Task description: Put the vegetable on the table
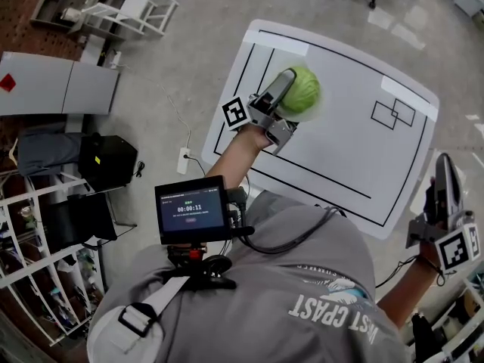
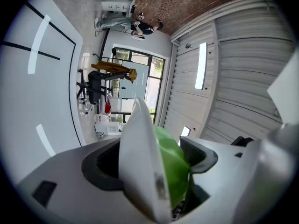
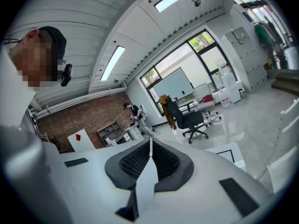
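Left arm reaches forward; the left gripper pinches a round, smooth, green leafy cabbage, pale on one side, between its jaws above the white black-lined tabletop. The right gripper, held low alongside, has its jaws pressed together.

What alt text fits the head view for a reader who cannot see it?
The left gripper holds a round green vegetable over a white table marked with black lines. The right gripper, shut and empty, hangs off the table's right edge; a small screen sits at the person's chest.
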A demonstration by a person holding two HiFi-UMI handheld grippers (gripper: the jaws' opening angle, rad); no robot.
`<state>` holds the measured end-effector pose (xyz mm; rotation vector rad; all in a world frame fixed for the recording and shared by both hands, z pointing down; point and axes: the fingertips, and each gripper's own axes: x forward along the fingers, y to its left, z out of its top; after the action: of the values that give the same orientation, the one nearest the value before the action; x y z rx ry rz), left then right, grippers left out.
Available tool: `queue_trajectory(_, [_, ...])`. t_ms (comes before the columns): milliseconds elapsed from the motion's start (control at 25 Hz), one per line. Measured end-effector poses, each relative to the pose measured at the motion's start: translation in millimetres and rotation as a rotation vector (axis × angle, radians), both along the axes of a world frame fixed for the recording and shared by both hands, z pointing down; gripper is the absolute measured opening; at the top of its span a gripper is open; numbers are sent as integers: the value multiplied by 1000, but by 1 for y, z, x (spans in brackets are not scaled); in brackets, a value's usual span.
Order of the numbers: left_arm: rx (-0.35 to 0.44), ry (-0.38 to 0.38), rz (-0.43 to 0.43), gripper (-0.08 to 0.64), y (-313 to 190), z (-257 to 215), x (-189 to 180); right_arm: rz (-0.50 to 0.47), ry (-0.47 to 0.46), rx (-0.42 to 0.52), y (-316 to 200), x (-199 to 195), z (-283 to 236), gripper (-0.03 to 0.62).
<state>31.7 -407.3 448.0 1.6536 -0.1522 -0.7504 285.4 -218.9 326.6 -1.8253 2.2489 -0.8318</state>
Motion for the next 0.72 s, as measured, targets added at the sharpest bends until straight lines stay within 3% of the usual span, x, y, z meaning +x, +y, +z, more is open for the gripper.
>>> queue_trajectory(720, [-100, -101, 32, 377, -3, 70, 4, -5, -17, -92, -6, -5, 28, 8])
